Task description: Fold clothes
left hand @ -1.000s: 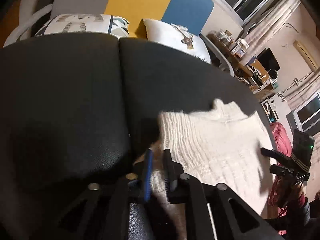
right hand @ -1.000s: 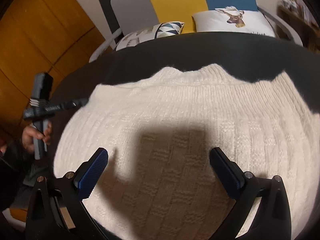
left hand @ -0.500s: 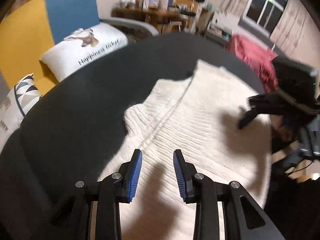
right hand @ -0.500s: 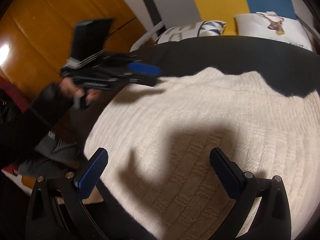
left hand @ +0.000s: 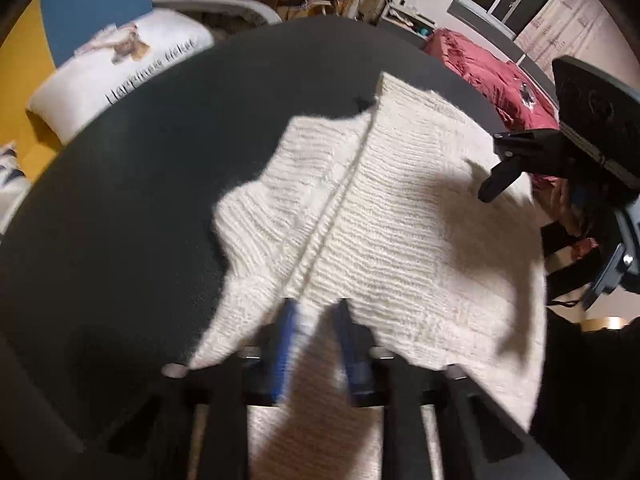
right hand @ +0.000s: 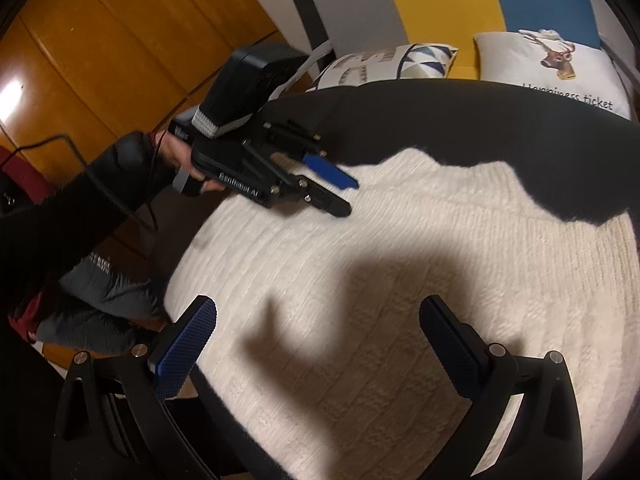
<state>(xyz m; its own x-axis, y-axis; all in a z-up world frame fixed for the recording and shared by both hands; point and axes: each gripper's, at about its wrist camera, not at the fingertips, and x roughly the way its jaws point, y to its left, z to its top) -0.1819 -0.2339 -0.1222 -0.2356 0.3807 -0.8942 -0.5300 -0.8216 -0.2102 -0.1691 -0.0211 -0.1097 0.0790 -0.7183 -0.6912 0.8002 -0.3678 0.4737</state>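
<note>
A cream knitted sweater (left hand: 400, 220) lies spread flat on a black leather cushion (left hand: 140, 200). My left gripper (left hand: 316, 312) points steeply down at the sweater's near left part. Its jaws are closing, a gap still shows between the blue pads, and a raised ridge of knit stands between them. The right wrist view shows the same left gripper (right hand: 349, 199) over the sweater (right hand: 400, 280) near its left edge, held by a hand (right hand: 176, 152). My right gripper (right hand: 318, 308) hovers over the sweater's near hem, open wide with nothing gripped. It also shows at the right as my right gripper (left hand: 491, 168).
Two pillows, a deer-print pillow (right hand: 552, 64) and a triangle-pattern pillow (right hand: 384, 64), lean behind the black cushion (right hand: 480, 120). A red blanket (left hand: 492, 76) lies beyond the cushion's far right edge. Wooden cabinet doors (right hand: 120, 40) stand at the left. The person's dark sleeve and legs fill the lower left.
The left gripper swung from the sweater's left corner by the bare cushion to over the knit, rolling as it went, and its jaws widened. The right gripper stayed open and nearly still.
</note>
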